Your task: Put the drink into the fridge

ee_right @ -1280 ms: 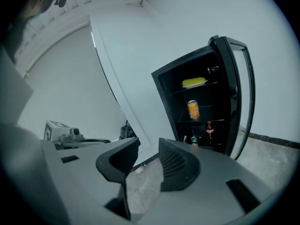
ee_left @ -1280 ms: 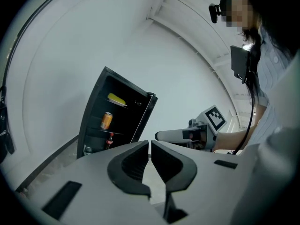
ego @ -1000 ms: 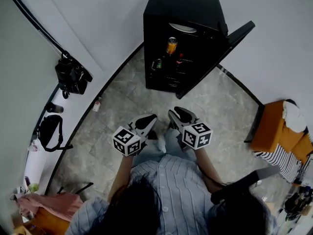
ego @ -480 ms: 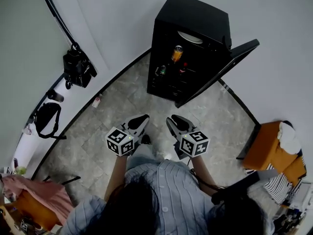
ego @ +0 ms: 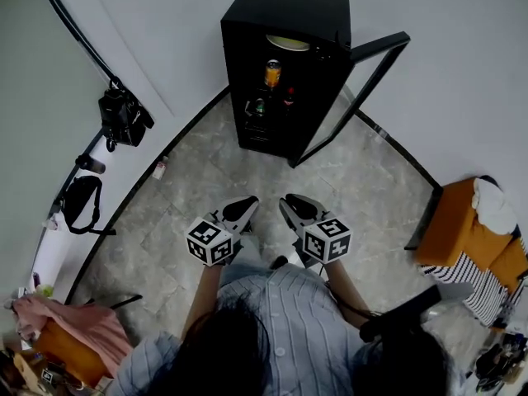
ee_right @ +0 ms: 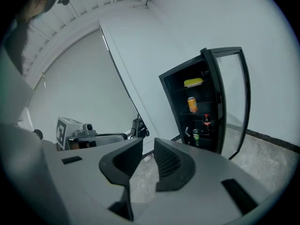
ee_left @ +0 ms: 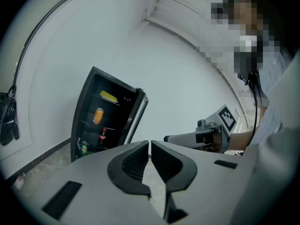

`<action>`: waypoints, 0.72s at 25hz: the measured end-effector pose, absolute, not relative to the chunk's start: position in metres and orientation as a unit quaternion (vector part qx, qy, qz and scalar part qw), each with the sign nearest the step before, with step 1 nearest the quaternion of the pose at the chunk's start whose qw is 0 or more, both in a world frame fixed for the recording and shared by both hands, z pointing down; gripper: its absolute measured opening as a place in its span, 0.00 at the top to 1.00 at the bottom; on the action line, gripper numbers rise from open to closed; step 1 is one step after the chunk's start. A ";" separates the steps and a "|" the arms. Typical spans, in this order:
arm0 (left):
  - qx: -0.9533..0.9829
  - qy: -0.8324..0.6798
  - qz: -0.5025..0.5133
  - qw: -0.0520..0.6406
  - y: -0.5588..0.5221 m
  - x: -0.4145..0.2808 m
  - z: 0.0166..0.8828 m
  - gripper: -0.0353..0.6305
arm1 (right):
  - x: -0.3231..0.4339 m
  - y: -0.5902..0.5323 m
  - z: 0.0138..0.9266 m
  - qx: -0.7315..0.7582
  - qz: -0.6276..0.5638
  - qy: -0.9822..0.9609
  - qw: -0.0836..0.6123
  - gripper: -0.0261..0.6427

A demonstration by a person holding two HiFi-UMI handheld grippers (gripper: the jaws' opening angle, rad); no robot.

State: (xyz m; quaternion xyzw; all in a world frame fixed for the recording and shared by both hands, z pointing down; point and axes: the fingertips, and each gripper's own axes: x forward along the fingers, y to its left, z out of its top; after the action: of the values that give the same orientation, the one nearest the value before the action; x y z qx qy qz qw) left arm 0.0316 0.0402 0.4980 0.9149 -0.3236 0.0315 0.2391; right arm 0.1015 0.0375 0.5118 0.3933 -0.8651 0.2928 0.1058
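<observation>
**Head view.** I held the left tongs (ego: 250,202) and right tongs (ego: 286,204) side by side, low in front of me and well apart from the fridge (ego: 285,11). The fridge stood against the wall with its glass door (ego: 363,89) swung wide. Drinks were on the shelves: an orange can (ego: 272,73) higher up, a red-capped bottle (ego: 289,99) and a green can (ego: 258,106) below. A small item (ego: 161,169) lay on the floor by the wall, too small to ID.

**Left gripper view.** L jaws were together with nothing btwn them. The fridge interior was in sight and all three drinks stood upright.

**Right gripper view.** R jaws had just been closing and were as good as together, nothing btwn. The door's free edge stood nearest this side.

**Assessment.** Neither tongs carried a drink. I judged the drink already stowed and the door the prob. remaining step. Recommendations:
- Walk in first, don't reach.
- Use the R tongs, jaws kept closed, as a pusher.
- Press on the door frame near the free edge, not the glass or the hinge side.
- Swing slowly so the bottle isn't jolted.
- Check that no drink overhangs its shelf before the door meets the seal.
</observation>
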 end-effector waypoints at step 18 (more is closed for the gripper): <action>0.903 -0.348 0.048 0.247 0.160 0.072 0.516 0.93 | 0.134 0.147 0.526 0.350 0.289 -0.883 0.120 0.84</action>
State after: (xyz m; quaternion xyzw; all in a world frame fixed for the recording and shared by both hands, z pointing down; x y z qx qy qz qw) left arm 0.0717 0.1600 0.5160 0.9032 -0.3479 0.0484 0.2467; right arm 0.1342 0.1471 0.5259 0.3505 -0.8826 0.2895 0.1197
